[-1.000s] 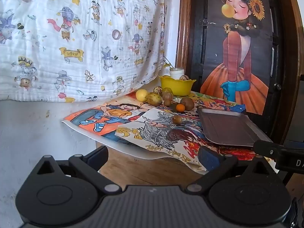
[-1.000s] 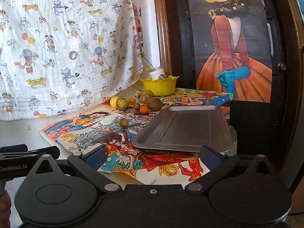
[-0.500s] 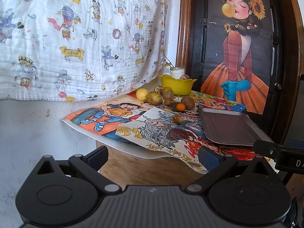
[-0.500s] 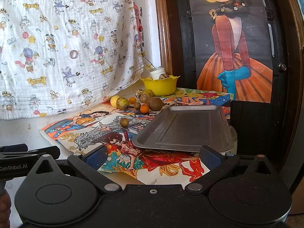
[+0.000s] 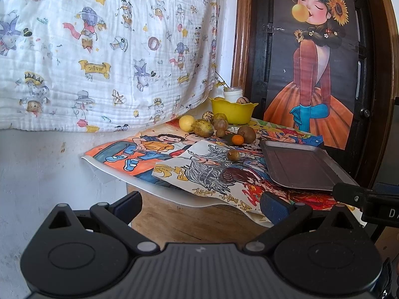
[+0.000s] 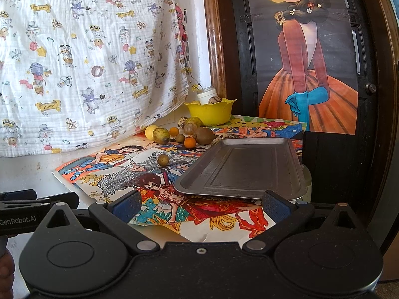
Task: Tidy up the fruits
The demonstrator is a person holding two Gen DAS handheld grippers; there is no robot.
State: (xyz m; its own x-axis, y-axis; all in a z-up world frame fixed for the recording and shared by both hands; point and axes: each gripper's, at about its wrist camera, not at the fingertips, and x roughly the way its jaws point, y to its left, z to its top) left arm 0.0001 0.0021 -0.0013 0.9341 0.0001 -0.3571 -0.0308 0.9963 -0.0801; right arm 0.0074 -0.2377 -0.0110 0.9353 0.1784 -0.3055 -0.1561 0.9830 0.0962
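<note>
Small fruits (image 6: 184, 134), yellow, green-brown and orange, cluster at the table's back edge before a yellow bowl (image 6: 210, 112); one brown fruit (image 6: 163, 160) sits apart, beside the empty metal tray (image 6: 244, 169). The bowl's contents are mostly hidden. The left gripper (image 5: 200, 205) and right gripper (image 6: 202, 205) are both spread wide, holding nothing.

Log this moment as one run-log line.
left claw: open, empty | right claw: open, empty | tray: no fruit | fruits: clustered by yellow bowl
</note>
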